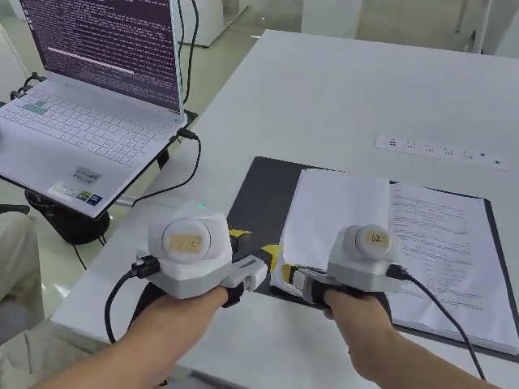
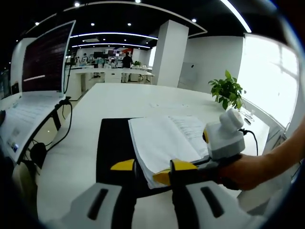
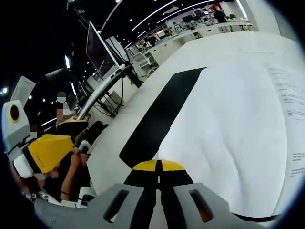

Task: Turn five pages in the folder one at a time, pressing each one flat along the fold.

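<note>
Page (image 1: 336,215) is pinched at its corner by the shut right gripper (image 3: 158,165); the left gripper (image 2: 152,166) is held open, empty, beside it. Folder (image 1: 259,190) lies open on the table (image 1: 340,89). A turn is judged underway; next the page must be laid over and pressed.

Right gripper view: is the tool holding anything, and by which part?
The right tool is shut on the lifted page, pinching its near bottom edge by the corner. The left tool is open and holds nothing.
</note>
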Tool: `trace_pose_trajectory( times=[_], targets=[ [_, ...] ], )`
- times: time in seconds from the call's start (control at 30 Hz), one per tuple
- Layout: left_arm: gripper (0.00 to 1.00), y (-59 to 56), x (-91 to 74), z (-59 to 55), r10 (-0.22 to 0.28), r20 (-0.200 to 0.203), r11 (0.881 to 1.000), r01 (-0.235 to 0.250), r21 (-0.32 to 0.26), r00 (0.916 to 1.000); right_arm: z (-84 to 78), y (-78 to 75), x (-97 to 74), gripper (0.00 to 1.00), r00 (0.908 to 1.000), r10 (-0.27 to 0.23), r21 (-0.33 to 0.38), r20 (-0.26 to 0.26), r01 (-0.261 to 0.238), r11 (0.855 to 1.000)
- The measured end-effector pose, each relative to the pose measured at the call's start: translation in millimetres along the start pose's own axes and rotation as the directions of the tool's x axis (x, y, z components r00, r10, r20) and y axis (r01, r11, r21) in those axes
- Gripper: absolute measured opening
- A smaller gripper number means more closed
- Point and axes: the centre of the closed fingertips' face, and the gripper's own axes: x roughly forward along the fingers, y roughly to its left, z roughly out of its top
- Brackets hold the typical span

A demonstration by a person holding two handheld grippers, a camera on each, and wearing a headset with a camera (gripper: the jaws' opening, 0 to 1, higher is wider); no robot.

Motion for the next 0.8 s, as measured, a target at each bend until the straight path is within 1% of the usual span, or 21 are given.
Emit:
trace_pose_trajectory(
  times=[0.13,0.17,0.2,0.27,0.37,0.4,0.47,0.53,0.63,0.7,0.77,0.8],
  targets=[
    [0.27,2.9,4.3,-3.0,0.006,-0.011,1.0,-0.006,-0.003,0.9999,-3.6,-2.3,2.4,0.0,1.0,0.0,-0.003,-0.004,0.0,1.0],
    [0.27,3.0,5.3,-3.7,0.005,-0.013,1.0,-0.005,-0.004,0.9999,-3.8,-2.8,2.3,0.0,1.0,0.002,-0.003,-0.003,-0.002,1.0],
    [0.27,3.2,6.3,-4.4,0.006,-0.016,1.0,-0.006,-0.003,0.9999,-3.4,-2.1,2.5,0.0,0.9998,0.017,0.007,0.002,-0.018,1.0],
    [0.26,3.5,9.4,-6.8,0.007,-0.025,1.0,-0.007,0.0,0.9997,-3.8,-4.2,2.1,0.0,0.9999,0.017,0.009,0.001,-0.017,1.0],
    [0.26,2.9,14.6,-9.1,0.008,-0.032,1.0,-0.008,-0.001,0.9994,-2.5,-2.7,0.0,0.0,0.9991,0.039,0.012,0.015,-0.039,0.999],
    [0.26,3.0,16.2,-9.7,0.009,-0.034,1.0,-0.009,-0.001,0.9994,-1.8,-1.3,-0.6,0.01,0.9983,0.054,0.009,0.023,-0.054,0.999],
    [0.26,2.1,18.6,-10.6,0.011,-0.038,1.0,-0.01,0.003,0.9992,-2.1,0.5,-0.8,0.05,0.997,0.075,0.018,0.022,-0.075,0.997],
    [0.26,1.4,22.0,-11.4,0.011,-0.042,1.0,-0.011,0.001,0.9991,-0.6,1.6,-3.9,0.06,0.9955,0.089,0.021,0.033,-0.089,0.996],
    [0.25,0.0,26.5,-11.6,0.014,-0.045,1.0,-0.014,-0.002,0.9989,5.3,1.2,-13.8,0.09,0.9921,0.108,0.025,0.063,-0.11,0.994],
    [0.26,-1.0,32.0,-11.6,0.017,-0.045,1.0,-0.017,0.002,0.9988,11.0,-4.6,-22.3,0.1,0.9907,0.106,0.001,0.085,-0.107,0.994],
    [0.25,-4.2,38.3,-12.4,0.014,-0.049,1.0,-0.014,0.005,0.9987,16.4,-9.0,-29.3,0.12,0.9878,0.113,0.013,0.107,-0.115,0.993],
    [0.24,-6.4,42.4,-13.4,0.015,-0.051,1.0,-0.014,0.013,0.9986,20.3,-15.0,-34.8,0.12,0.9875,0.103,0.01,0.12,-0.105,0.994]
  ],
)
